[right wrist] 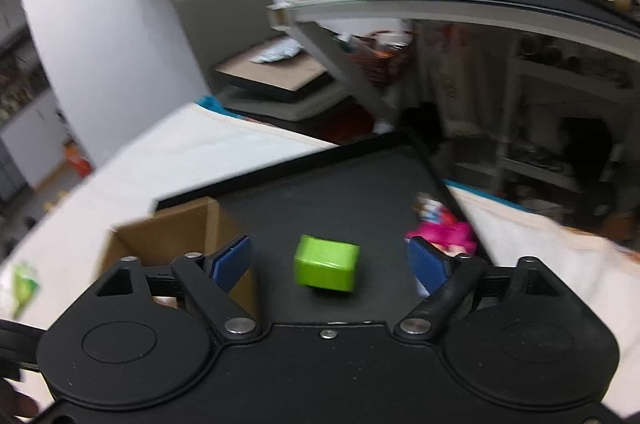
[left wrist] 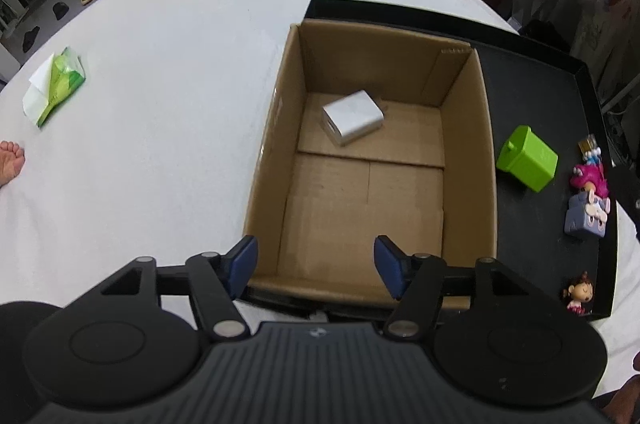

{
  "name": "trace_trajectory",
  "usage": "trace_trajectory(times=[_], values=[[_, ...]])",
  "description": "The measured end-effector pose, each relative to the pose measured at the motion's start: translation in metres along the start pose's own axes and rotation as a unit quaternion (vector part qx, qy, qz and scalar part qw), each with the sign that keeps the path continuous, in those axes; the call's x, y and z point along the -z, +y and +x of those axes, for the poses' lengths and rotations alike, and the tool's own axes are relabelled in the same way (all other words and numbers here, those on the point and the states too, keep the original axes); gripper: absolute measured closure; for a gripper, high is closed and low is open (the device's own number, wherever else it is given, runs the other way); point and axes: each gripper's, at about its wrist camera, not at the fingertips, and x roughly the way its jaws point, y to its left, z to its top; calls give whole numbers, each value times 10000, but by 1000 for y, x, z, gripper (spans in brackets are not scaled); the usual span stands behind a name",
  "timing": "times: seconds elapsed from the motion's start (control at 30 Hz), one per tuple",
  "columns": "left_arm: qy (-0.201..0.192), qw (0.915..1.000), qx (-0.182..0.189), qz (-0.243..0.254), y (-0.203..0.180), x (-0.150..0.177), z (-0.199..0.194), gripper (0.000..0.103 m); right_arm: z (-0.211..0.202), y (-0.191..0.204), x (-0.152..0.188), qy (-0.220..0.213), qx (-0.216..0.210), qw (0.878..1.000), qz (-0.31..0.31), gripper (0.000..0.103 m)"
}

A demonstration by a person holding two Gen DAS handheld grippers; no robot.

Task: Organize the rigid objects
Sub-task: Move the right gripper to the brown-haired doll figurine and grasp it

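Note:
An open cardboard box stands in a black tray on a white-covered surface. Inside it lies a white charger block. My left gripper hangs open over the box's near edge, nothing between its blue pads. On the tray to the right lie a green box, a pink-haired figure, a grey-purple toy and a small doll. In the blurred right wrist view, my right gripper stands open above the tray, with the green box lying between and just beyond its pads.
A green tissue pack lies at the far left of the white cover. A bare foot shows at the left edge. Cluttered shelves and a glass table stand behind the tray. The cardboard box is left of the right gripper.

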Motion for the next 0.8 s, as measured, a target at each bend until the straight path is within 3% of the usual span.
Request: trace_trajectory(times=[0.23,0.43,0.73,0.8], values=[[-215,9988,-417,111,-4,7,-3,40,15,-26,8,472,414,9979,141,15],[-68,9984,-559,-17,2,8,6,40,31,-46,20,1044,942,9891,441,13],[-41,9983,-561,-140,3,3,12,40,46,-47,34,1383,1054,9839,413,15],[-36,9985,-527,-118,1,2,12,40,54,-49,36,1531,968,9823,485,25]])
